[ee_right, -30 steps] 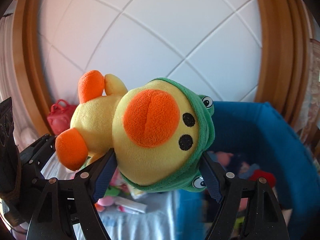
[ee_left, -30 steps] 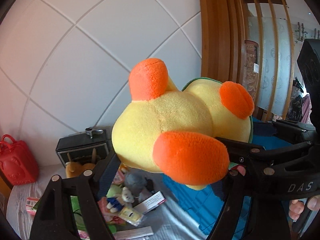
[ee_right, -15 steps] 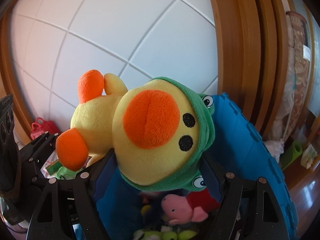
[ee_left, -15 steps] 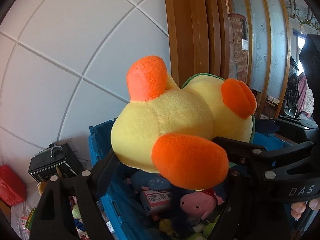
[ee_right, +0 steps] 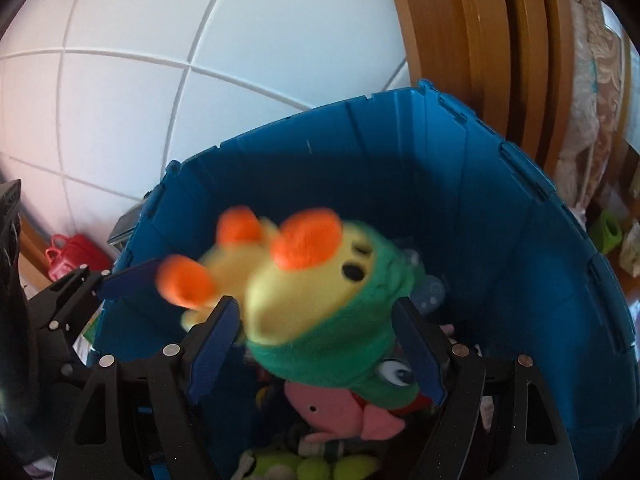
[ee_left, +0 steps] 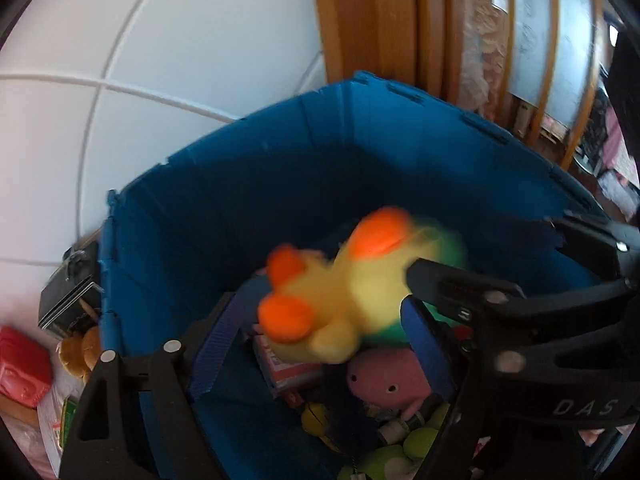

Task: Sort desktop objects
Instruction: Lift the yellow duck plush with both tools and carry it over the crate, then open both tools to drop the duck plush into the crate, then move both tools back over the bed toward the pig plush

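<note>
A yellow plush duck [ee_left: 348, 300] with orange feet and a green frog hood is blurred, falling into the blue crate [ee_left: 248, 184]. It also shows in the right wrist view [ee_right: 320, 300] over the crate [ee_right: 500, 240]. My left gripper [ee_left: 320, 344] is open, its pads apart on either side of the duck's feet. My right gripper [ee_right: 316, 344] is open, pads clear of the duck's hooded head. A pink pig plush [ee_left: 384, 380] lies below in the crate; it also shows in the right wrist view [ee_right: 332, 408].
The crate holds several toys, green plush pieces [ee_right: 296, 468] and a red box [ee_left: 296, 364]. Left of the crate stand a black case [ee_left: 68, 300] and a red bag [ee_left: 22, 364]. A white tiled wall [ee_left: 160, 40] and wooden frame [ee_left: 372, 16] stand behind.
Both grippers moved over the crate and opened. The duck, held between both before, has dropped from them and falls toward the toys inside.
</note>
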Action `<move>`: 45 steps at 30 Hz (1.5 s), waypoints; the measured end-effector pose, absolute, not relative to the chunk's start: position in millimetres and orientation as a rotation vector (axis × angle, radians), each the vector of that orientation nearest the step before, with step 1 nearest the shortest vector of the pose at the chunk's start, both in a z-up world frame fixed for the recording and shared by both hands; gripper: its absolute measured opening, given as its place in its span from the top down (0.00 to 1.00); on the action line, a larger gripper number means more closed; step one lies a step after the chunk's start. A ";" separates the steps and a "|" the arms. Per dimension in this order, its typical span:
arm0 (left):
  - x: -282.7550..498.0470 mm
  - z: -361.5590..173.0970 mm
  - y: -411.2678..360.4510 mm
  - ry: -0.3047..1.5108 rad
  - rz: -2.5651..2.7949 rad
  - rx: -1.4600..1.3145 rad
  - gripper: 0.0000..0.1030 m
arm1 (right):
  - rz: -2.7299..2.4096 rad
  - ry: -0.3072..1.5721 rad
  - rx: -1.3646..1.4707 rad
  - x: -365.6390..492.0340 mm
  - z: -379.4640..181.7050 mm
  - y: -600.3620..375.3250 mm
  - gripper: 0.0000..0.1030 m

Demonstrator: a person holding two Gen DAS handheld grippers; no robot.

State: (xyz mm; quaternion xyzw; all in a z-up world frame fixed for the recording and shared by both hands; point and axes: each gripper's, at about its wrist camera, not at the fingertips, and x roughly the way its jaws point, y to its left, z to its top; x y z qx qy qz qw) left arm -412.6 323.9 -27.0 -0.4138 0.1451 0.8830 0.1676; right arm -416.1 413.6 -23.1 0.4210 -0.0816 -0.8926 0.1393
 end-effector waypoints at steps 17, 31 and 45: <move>-411.6 -19.2 302.8 0.296 2.595 -1.141 0.21 | -2.686 -0.306 1.270 -422.8 -20.9 434.9 0.00; -411.3 -14.0 294.4 0.241 2.635 -1.125 0.21 | -2.720 -0.338 1.326 -425.0 -26.0 444.7 0.00; -375.9 29.1 251.8 0.123 2.697 -0.976 0.21 | -2.783 -0.349 1.141 -399.8 5.5 445.9 0.00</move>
